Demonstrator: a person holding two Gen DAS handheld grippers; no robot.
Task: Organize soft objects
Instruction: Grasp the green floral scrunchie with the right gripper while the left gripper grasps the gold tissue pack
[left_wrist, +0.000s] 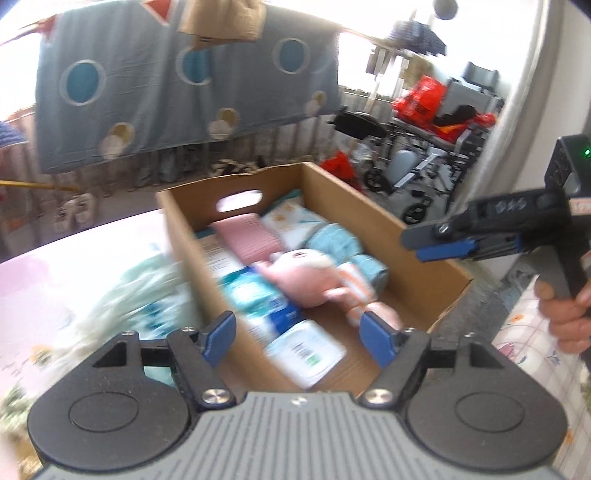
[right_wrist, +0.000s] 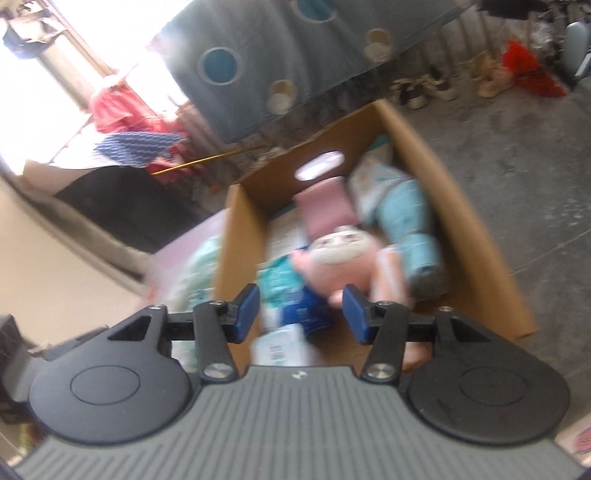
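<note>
Progress appears advanced: I see the pink plush (left_wrist: 306, 273), towels and packs lying inside the cardboard box (left_wrist: 388, 225), left gripper (left_wrist: 297, 332) and right gripper (right_wrist: 301, 314) both released and empty, one pale bundle (left_wrist: 147, 295) outside.

Both wrist views look steeply down, close, sharing cardboard box (left_wrist: 332, 192) (right_wrist: 424, 147) interior.

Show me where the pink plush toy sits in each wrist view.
Left wrist: pink plush toy lies mid-frame in the cardboard box, just above the left gripper.
Right wrist: toy centre, above the right gripper.
Shared landmark: the box's handle slot.
</note>
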